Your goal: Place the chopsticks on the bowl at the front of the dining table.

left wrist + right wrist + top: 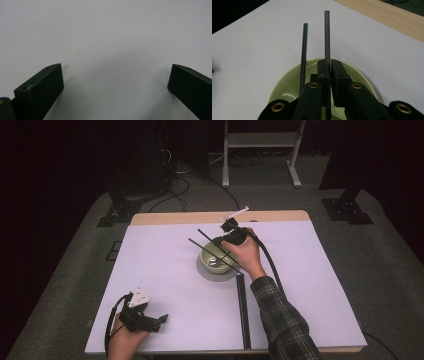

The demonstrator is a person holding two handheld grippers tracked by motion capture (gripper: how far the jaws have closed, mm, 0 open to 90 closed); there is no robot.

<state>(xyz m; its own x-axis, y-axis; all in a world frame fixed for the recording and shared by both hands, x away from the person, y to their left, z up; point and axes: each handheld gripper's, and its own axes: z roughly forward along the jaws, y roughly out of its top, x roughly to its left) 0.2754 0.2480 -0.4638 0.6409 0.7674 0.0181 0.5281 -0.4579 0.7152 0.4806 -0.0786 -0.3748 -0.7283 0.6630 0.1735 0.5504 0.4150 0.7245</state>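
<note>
A pale green bowl stands on a grey saucer near the middle of the white table. Two thin black chopsticks cross over it, pointing to the far left. My right gripper is over the bowl's far right rim, shut on the farther chopstick. The nearer chopstick lies beside it across the bowl. In the right gripper view the right gripper pinches the held chopstick, the other chopstick runs to its left, and the bowl lies below. My left gripper rests open at the near left corner, and the left gripper has bare table between its jaws.
A long black strip lies on the white table cover, running from the saucer toward the near edge. A wooden table edge borders the far side. Beyond it are dark floor, cables and a white stand.
</note>
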